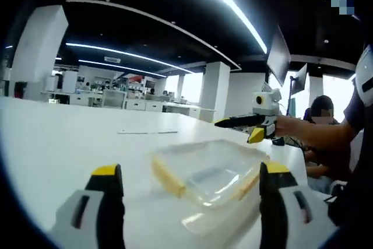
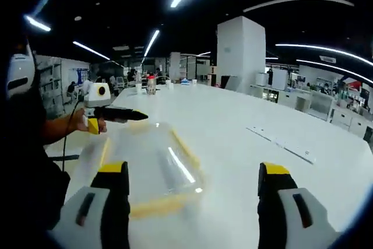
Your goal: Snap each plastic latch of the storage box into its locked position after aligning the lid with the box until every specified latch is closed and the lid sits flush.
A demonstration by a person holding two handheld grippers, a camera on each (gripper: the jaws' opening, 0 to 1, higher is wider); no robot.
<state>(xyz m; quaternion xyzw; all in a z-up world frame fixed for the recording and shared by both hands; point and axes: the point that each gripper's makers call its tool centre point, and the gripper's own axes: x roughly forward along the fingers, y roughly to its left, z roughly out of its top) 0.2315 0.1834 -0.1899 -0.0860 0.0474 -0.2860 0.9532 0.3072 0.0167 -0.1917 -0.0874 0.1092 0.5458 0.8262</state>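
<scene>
The storage box (image 1: 210, 179) lies on the white table (image 1: 70, 138), a clear plastic box with yellow latches (image 1: 168, 178) along its edges and its lid (image 2: 152, 158) resting on top. Taking the box as the landmark, both grippers are held back from it and neither touches it. In the left gripper view the left gripper (image 1: 191, 193) has its jaws spread wide, standing to either side of the box on its near side, as though to frame the box before coming down on a latch. In the right gripper view the right gripper (image 2: 193, 193) is likewise spread wide and empty, with the box lying ahead of it and toward its left jaw. Each gripper shows in the other's view as a hand-held tool on the far side of the box, which puts them on opposite sides of it; that fits a plan to steady one side while pressing the other. In those far views the black tips look close together, but I cannot tell from them how the jaws stand. I cannot tell whether the lid sits flush or whether any latch is already snapped down; the latches look flat against the sides. The work appears to be at an approach stage.
</scene>
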